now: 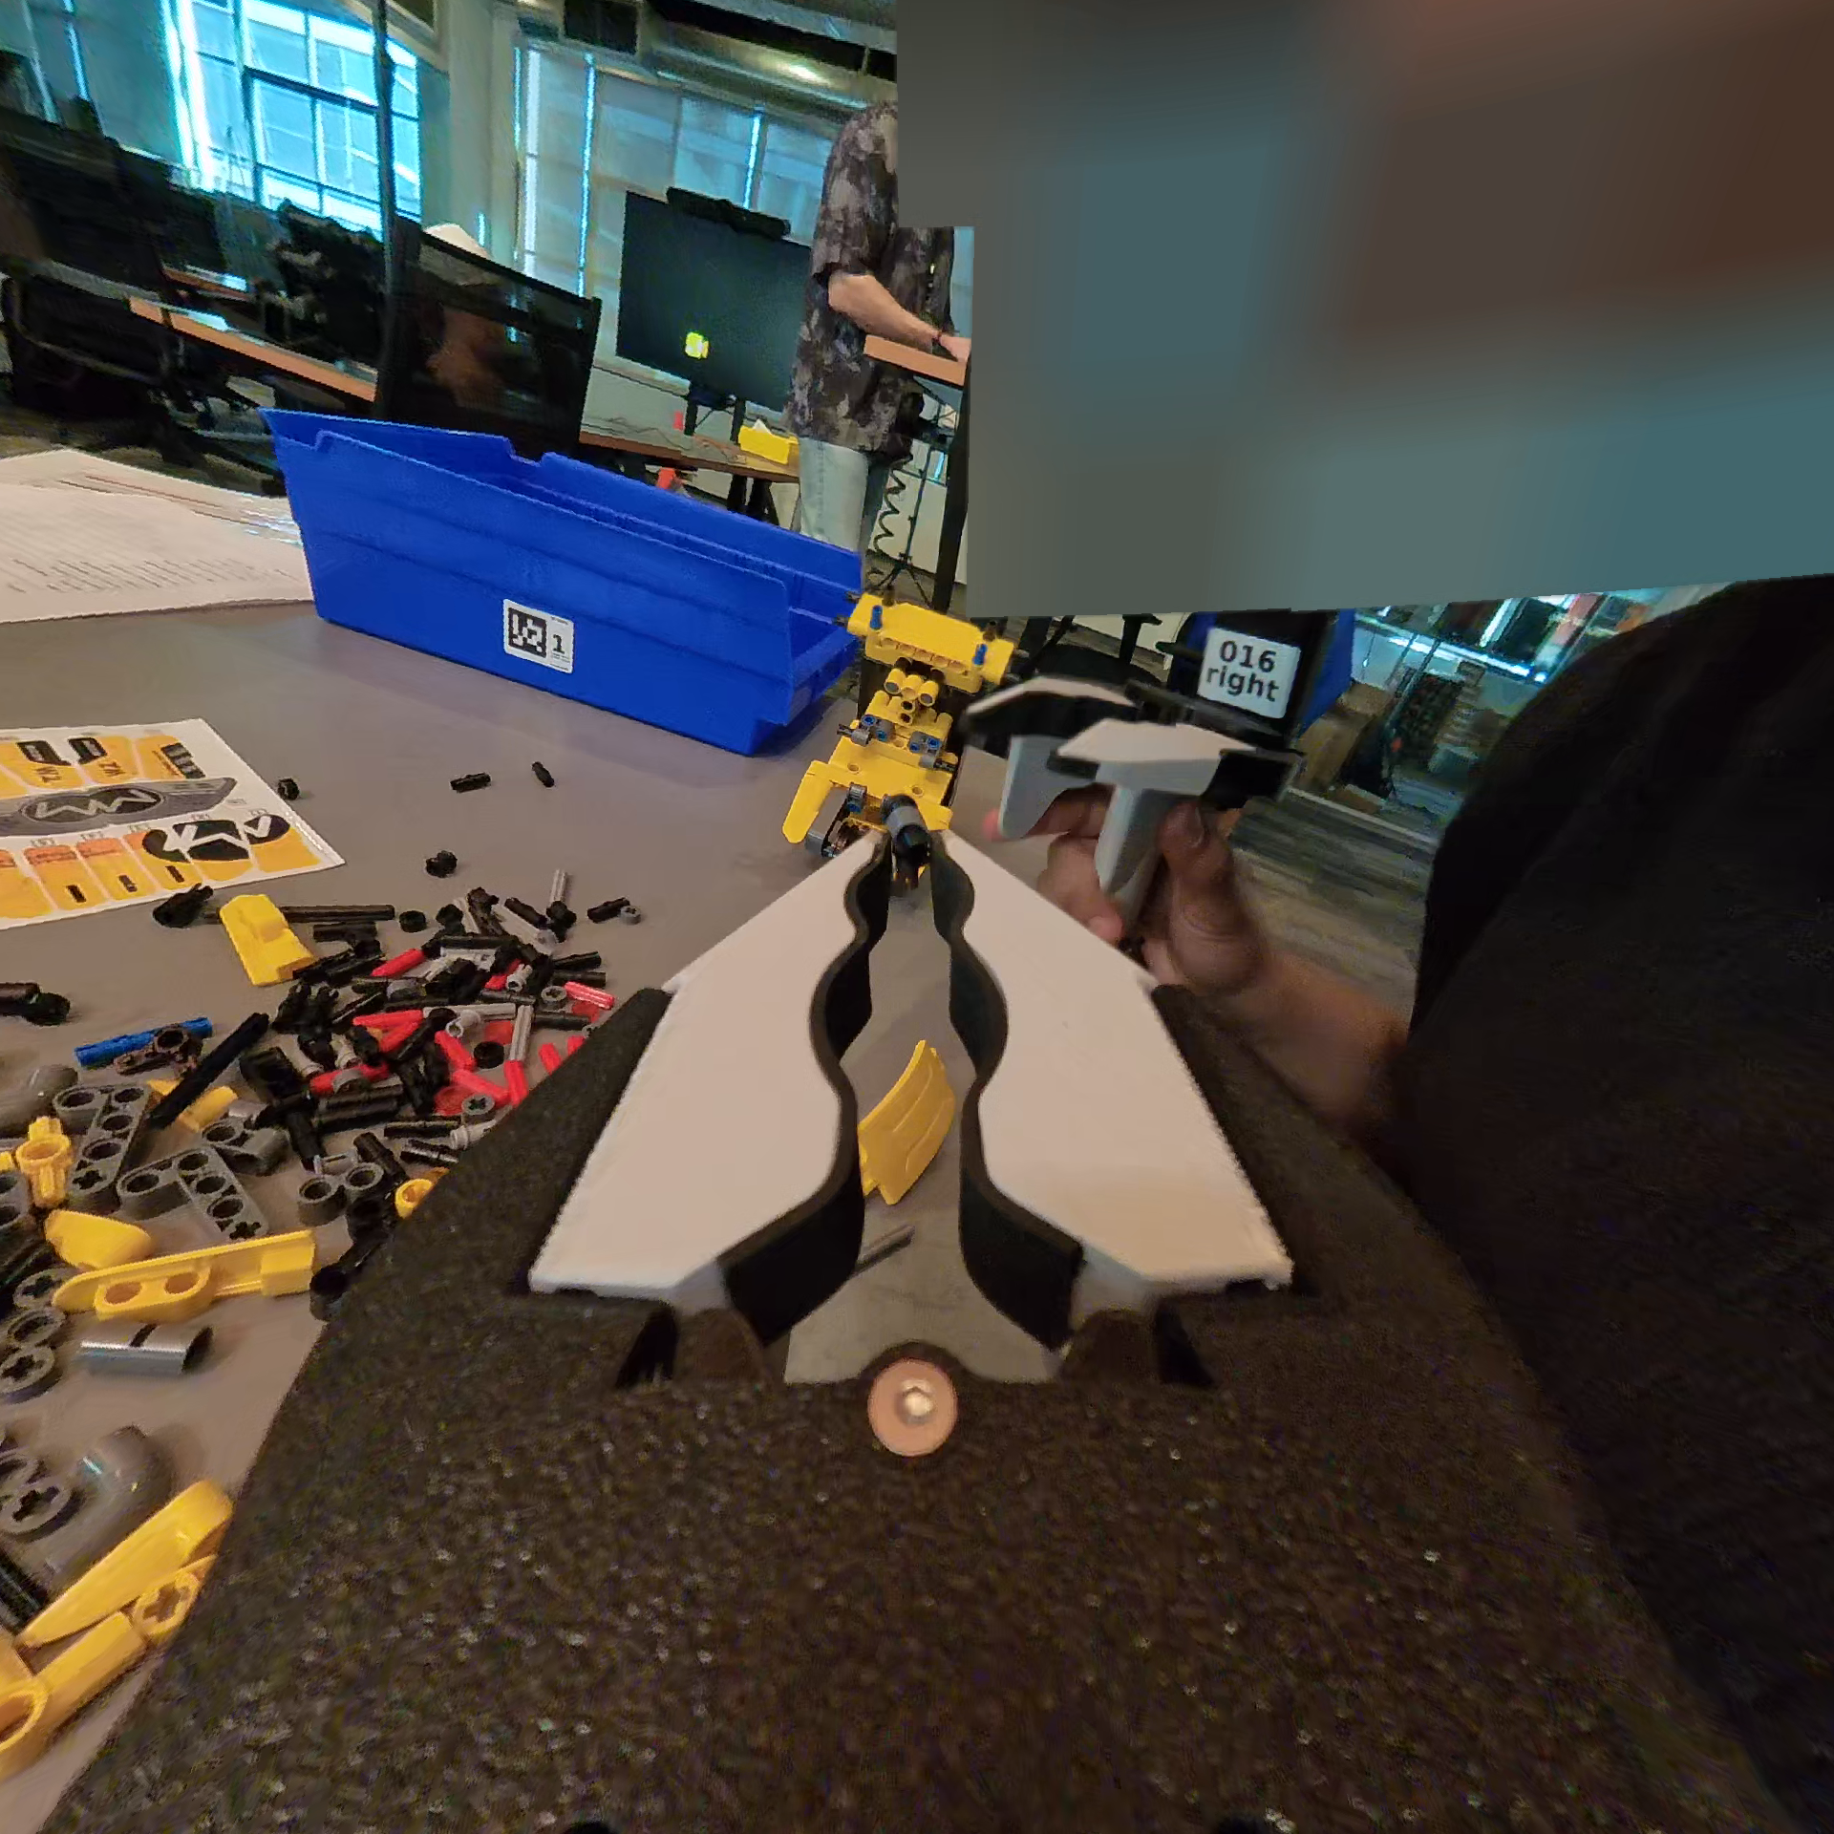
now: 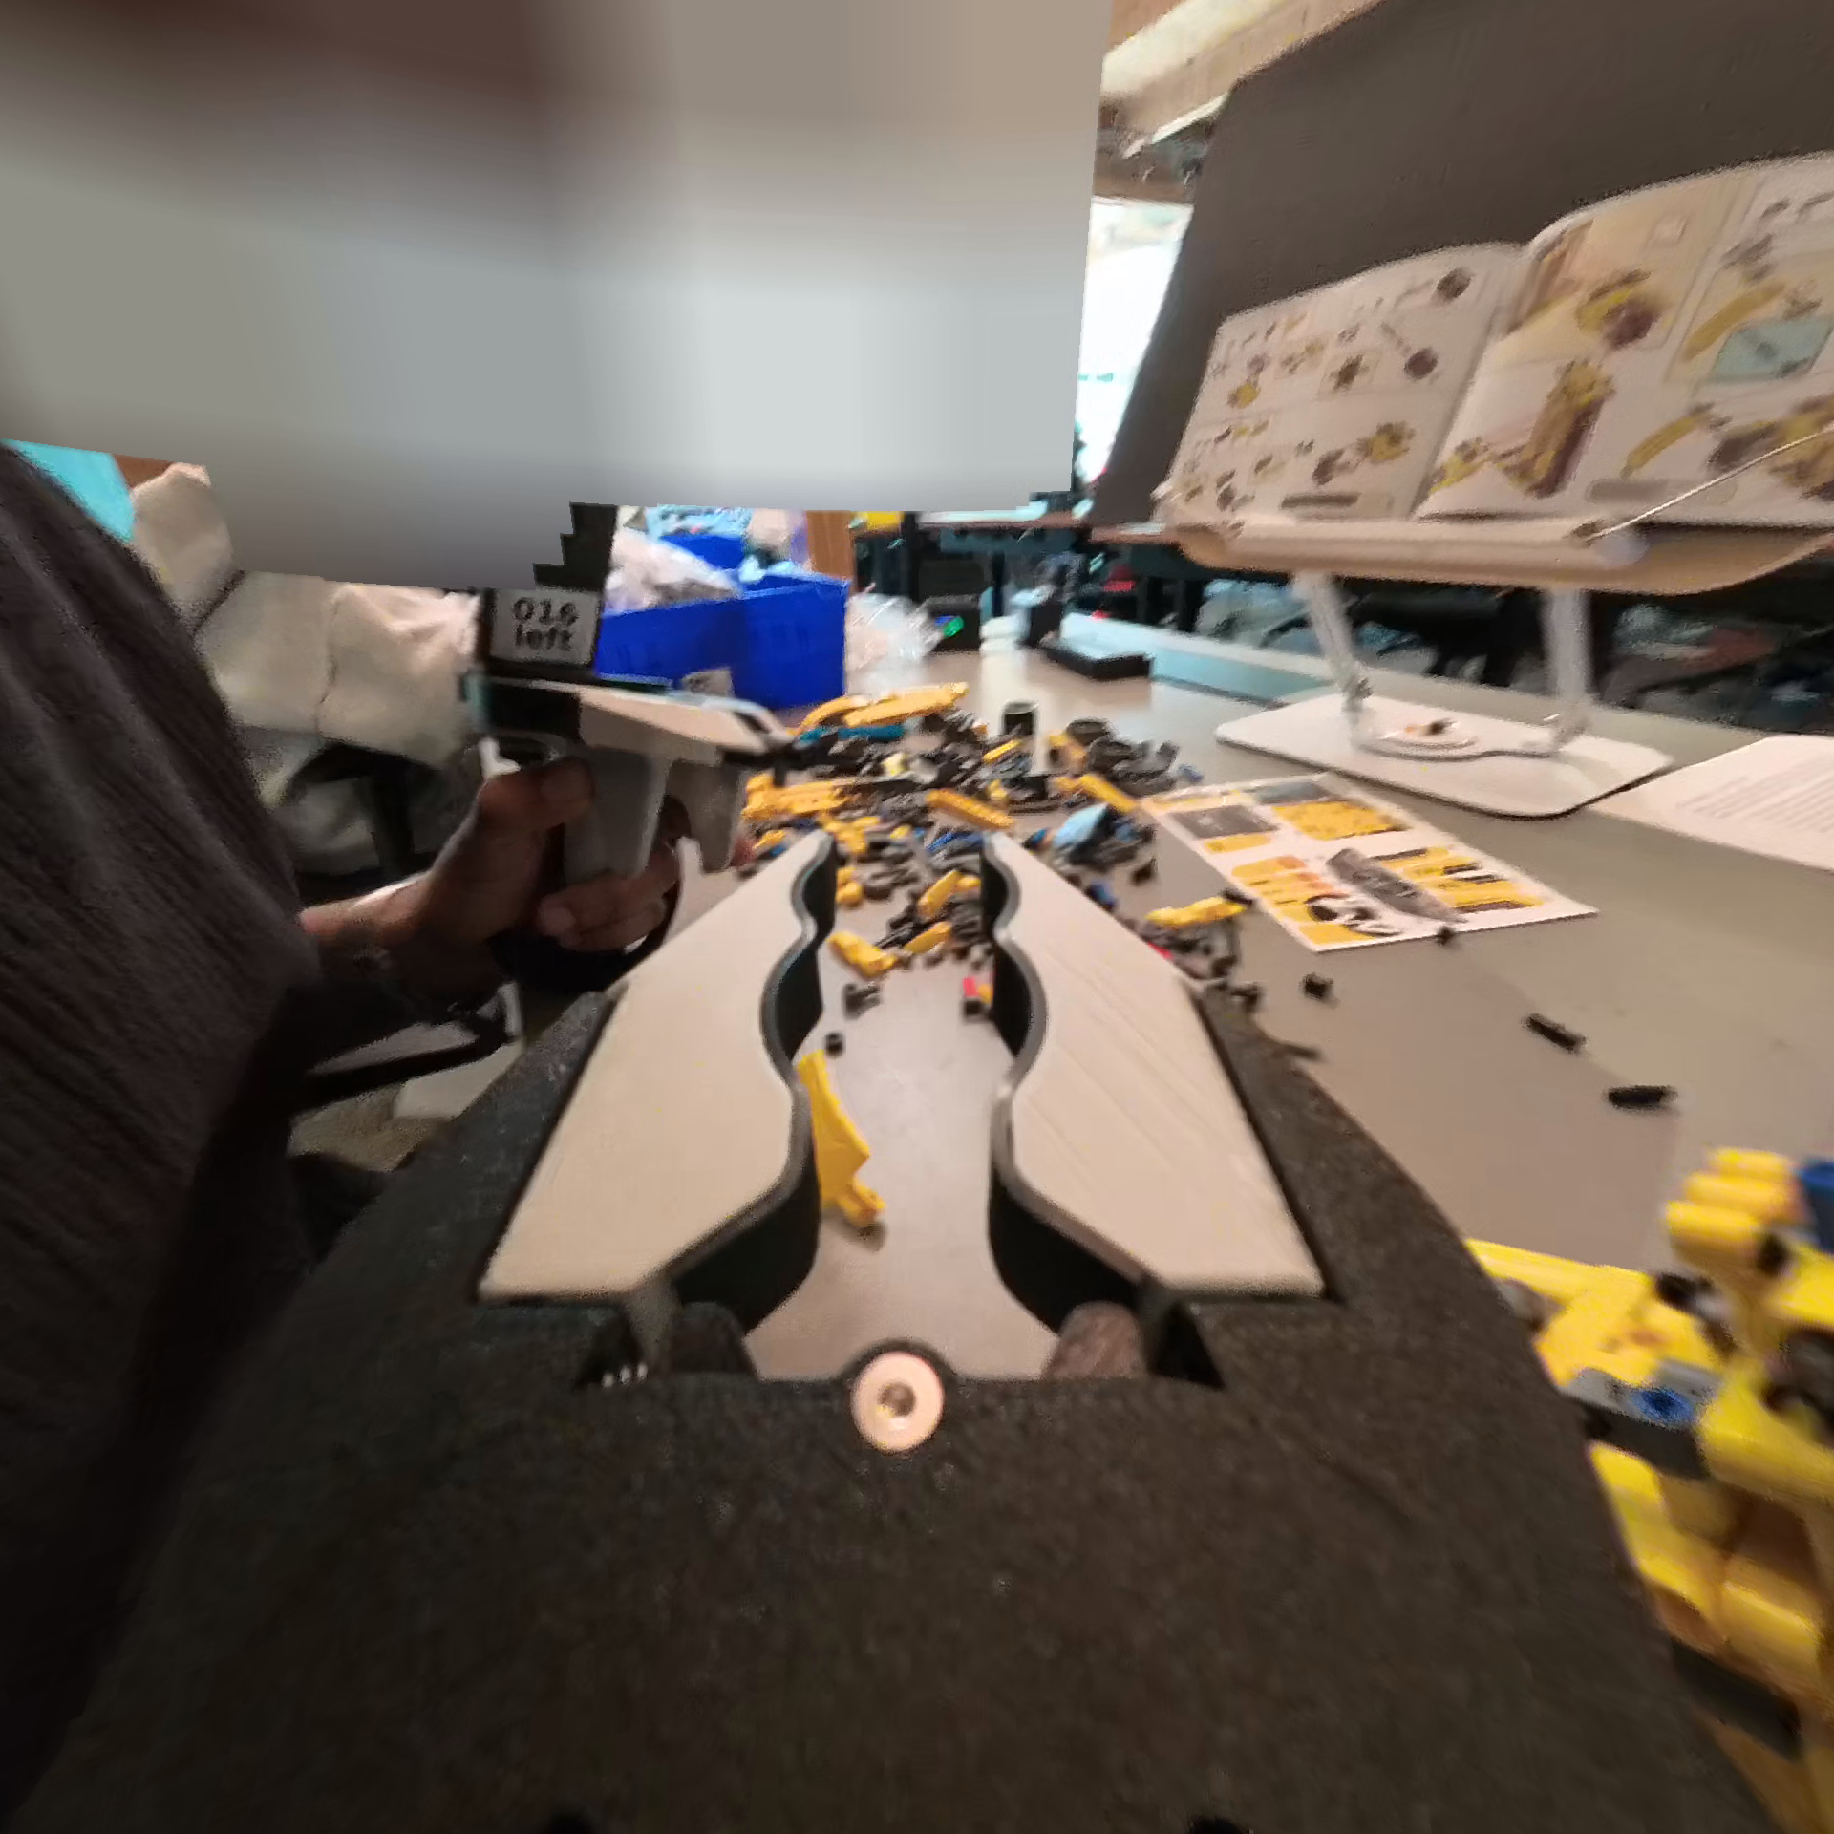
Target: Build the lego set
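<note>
Through the left wrist view we see our left gripper [image 1: 905, 844] with its fingers [image 1: 754, 1072] nearly closed at the tips, and a small dark grey piece [image 1: 905, 826] on the near end of the yellow brick model [image 1: 893, 734] sits right between those tips; the tips appear to pinch it, though the contact itself is hard to make out. The model stands on the grey tabletop [image 1: 417, 734] at twelve o'clock from the fingers, just beside the blue bin [image 1: 556, 566] at eleven o'clock. A curved yellow panel [image 1: 908, 1116] lies on the tabletop below the gap between the fingers. At nine o'clock spreads a loose heap of black, red, grey and yellow parts [image 1: 397, 1032], and a sticker sheet [image 1: 129, 814] lies at ten o'clock. At two o'clock a hand [image 1: 1181, 893] grips the handle of our right gripper [image 1: 1072, 734]. In the right wrist view the right gripper [image 2: 905, 863] hangs above the tabletop [image 2: 1489, 1072] with its fingers [image 2: 1121, 1082] spread apart and nothing between them; a yellow panel [image 2: 839, 1141] lies on the surface under the gap. The parts heap [image 2: 953, 794] lies at twelve o'clock, the sticker sheet [image 2: 1360, 873] at two o'clock, an open instruction booklet [image 2: 1548, 357] on a white stand [image 2: 1439, 744] at one o'clock, and the yellow model [image 2: 1727, 1389] blurred at four o'clock.
</note>
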`<state>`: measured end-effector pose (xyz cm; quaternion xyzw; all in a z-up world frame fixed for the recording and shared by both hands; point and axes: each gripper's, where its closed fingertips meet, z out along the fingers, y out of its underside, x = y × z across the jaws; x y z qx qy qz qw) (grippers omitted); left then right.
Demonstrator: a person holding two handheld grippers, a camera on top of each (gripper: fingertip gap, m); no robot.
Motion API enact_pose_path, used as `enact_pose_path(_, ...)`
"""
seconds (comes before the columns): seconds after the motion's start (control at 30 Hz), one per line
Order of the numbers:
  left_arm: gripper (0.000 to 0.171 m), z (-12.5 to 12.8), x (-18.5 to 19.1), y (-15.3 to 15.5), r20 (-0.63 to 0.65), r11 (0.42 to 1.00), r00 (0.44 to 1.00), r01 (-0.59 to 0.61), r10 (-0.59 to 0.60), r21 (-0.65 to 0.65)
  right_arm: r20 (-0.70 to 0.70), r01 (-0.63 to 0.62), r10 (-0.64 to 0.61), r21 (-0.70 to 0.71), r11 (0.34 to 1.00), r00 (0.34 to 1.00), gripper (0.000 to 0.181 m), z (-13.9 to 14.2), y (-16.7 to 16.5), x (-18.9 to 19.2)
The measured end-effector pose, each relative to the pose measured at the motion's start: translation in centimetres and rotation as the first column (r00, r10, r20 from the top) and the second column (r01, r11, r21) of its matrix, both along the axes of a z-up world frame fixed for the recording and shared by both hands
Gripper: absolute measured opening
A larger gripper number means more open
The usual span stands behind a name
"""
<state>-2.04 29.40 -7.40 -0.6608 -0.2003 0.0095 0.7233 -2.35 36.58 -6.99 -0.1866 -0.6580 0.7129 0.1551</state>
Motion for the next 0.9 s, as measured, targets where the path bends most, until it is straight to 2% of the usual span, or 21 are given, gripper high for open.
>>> enact_pose_path(0.17,0.007,-0.1,0.2,0.3,-0.023,1.0,1.0,-0.005,0.005,-0.027,-0.188,0.235,-0.256,-0.124,0.964,0.948,0.027,2.5,3.5,0.5)
enact_pose_path(0.3,0.007,-0.2,0.3,0.5,-0.029,0.999,1.0,-0.004,0.003,-0.039,-0.316,0.28,-0.33,-0.194,0.94,0.889,0.027,3.6,4.6,2.7)
enact_pose_path(0.43,0.007,0.0,0.1,0.1,-0.017,1.0,1.0,-0.008,0.008,-0.011,-0.347,0.336,-0.434,-0.308,0.89,0.832,0.027,4.6,6.6,3.5)
enact_pose_path(0.63,0.007,0.2,0.2,0.0,-0.015,1.0,1.0,0.004,-0.004,0.01,-0.296,0.336,-0.391,-0.22,0.916,0.872,0.027,3.7,5.5,2.5)
enact_pose_path(0.77,0.007,1.1,3.0,0.6,-0.047,0.98,0.983,0.183,-0.18,0.072,-0.194,0.313,-0.334,-0.134,0.94,0.922,0.04,2.6,3.7,2.4)
enact_pose_path(0.9,0.007,1.1,5.4,1.4,-0.067,0.946,0.947,0.319,-0.315,0.058,-0.094,0.119,-0.124,-0.058,0.991,0.988,0.042,1.0,-1.6,4.6)
